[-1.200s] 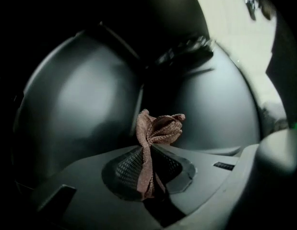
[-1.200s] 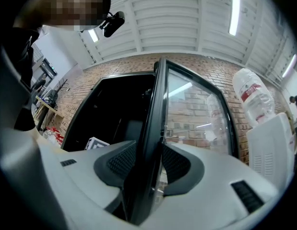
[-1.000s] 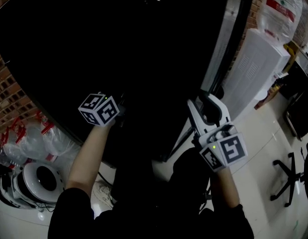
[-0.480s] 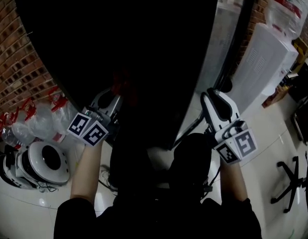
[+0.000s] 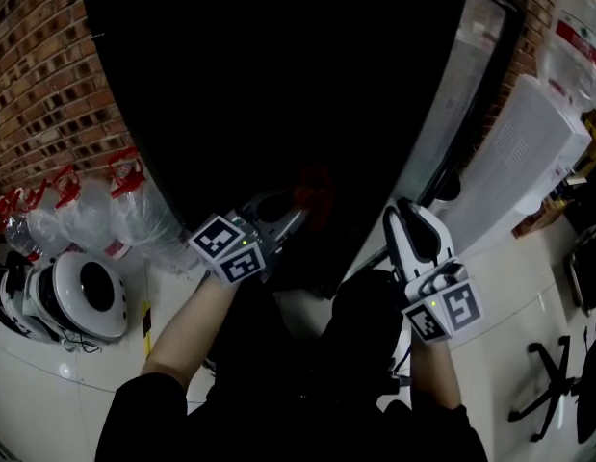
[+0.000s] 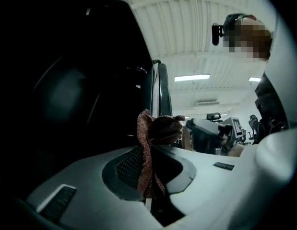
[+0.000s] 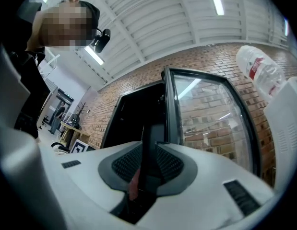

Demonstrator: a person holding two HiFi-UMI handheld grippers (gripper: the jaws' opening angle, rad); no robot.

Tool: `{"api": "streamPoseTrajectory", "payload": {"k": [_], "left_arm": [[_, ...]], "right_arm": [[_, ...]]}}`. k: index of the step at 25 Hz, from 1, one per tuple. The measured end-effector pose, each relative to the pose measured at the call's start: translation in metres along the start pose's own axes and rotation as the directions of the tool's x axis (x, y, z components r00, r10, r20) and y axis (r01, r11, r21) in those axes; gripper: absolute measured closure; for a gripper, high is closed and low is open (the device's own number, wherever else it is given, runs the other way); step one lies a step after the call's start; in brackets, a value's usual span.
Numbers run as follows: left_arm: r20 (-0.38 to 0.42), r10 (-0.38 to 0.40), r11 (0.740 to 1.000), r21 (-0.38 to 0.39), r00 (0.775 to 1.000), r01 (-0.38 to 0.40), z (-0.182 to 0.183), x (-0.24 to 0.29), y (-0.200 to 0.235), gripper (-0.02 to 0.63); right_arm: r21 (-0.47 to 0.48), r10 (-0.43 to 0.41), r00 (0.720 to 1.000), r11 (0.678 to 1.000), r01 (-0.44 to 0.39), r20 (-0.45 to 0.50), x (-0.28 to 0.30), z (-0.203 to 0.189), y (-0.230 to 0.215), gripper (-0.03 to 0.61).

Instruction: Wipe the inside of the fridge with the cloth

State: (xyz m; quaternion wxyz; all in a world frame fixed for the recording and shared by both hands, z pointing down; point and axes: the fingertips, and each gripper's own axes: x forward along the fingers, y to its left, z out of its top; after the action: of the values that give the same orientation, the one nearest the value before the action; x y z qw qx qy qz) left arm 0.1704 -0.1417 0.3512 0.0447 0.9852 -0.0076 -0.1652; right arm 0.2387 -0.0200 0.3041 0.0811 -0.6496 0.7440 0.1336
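Note:
The fridge (image 5: 278,65) is a tall black cabinet with a dark inside. Its glass door (image 5: 456,104) stands open on the right. My left gripper (image 5: 296,210) is shut on a reddish cloth (image 5: 315,187), low in front of the dark opening. In the left gripper view the cloth (image 6: 153,133) bunches up between the pads of that gripper (image 6: 148,150). My right gripper (image 5: 401,212) is at the door's lower edge. Its jaws have just been closing. In the right gripper view a black strip of the door frame (image 7: 152,138) sits pinched between the pads of that gripper (image 7: 150,146).
A brick wall (image 5: 38,75) runs behind on the left. Several empty water jugs (image 5: 86,219) and a round white appliance (image 5: 81,301) stand on the floor there. A white water dispenser (image 5: 529,133) is right of the door, and a chair base (image 5: 548,393) lies at the lower right.
The left gripper with the cloth has moved right and lower, closer to the right gripper. The right gripper has stayed at the door's edge.

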Motion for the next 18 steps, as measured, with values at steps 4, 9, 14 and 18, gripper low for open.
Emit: {"api": "streamPoseTrajectory", "payload": {"k": [4, 9, 14, 18], "left_arm": [[-0.047, 0.021, 0.999, 0.034, 0.999, -0.020, -0.013, 0.049, 0.020, 0.568], [-0.109, 0.017, 0.994, 0.111, 0.994, -0.005, -0.014, 0.084, 0.046, 0.568], [-0.206, 0.007, 0.984, 0.175, 0.979, 0.030, -0.033, 0.086, 0.069, 0.568], [-0.245, 0.005, 0.984, 0.172, 0.970, 0.038, -0.043, 0.091, 0.083, 0.568]], "right_arm": [[-0.014, -0.013, 1.000, 1.000, 0.012, -0.025, -0.003, -0.007, -0.002, 0.489], [-0.049, -0.026, 0.999, 0.999, 0.023, -0.044, -0.008, -0.014, -0.014, 0.489], [-0.037, -0.047, 0.998, 0.998, 0.045, -0.033, -0.009, -0.016, -0.024, 0.489], [-0.032, -0.049, 0.998, 0.998, 0.047, -0.047, -0.001, -0.025, -0.029, 0.489]]}}
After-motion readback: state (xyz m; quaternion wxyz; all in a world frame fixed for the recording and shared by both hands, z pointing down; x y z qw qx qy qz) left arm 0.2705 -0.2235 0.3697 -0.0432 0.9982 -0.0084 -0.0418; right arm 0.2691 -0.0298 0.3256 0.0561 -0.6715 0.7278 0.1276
